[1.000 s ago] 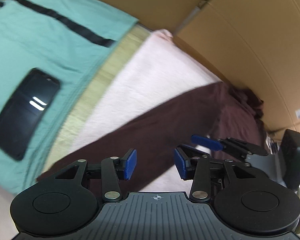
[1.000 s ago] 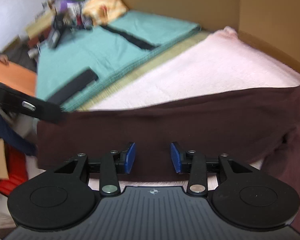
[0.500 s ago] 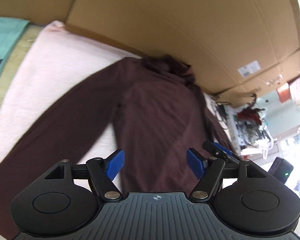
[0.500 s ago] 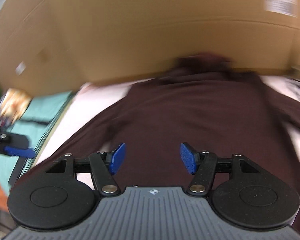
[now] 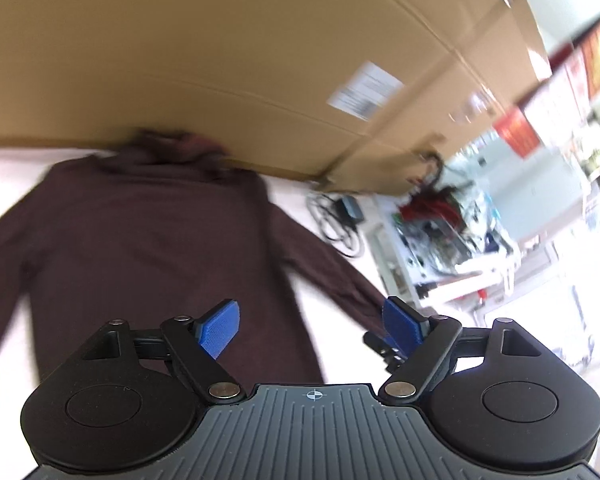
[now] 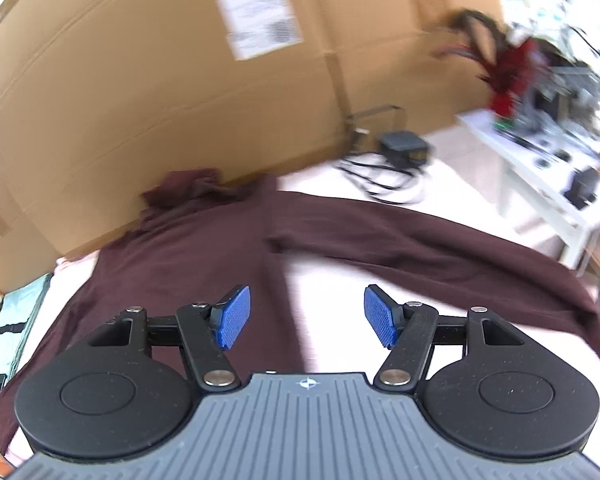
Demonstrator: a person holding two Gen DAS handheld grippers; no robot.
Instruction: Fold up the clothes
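Left tool (image 5: 311, 328) stands with jaws spread wide and nothing between the blue pads; its jaws have just been opening over the last second. Right tool (image 6: 307, 317) is likewise parted and empty, wider than a second ago, when its pads stood much closer together.

Both views have swung since then. A second ago they looked along the left sleeve, with a teal cloth and a dark phone beyond it; now they face the garment's body and the far side of the room.

Dark maroon top (image 5: 140, 240) lies spread flat on a pale pink blanket (image 6: 332, 280), collar bunched against the brown cardboard wall (image 5: 220, 40). In the right wrist view the right sleeve (image 6: 440, 248) stretches straight out to the side, clear of the body, its cuff near the blanket's edge. A tangle of black cables (image 6: 384, 176) with an adapter sits beyond the sleeve, apart from it.

Assessment: neither tool holds cloth, and the right sleeve is not yet folded in. Both tools appear to be lined up for that sleeve next. Motion blur prevents any reading of the left sleeve's present lie
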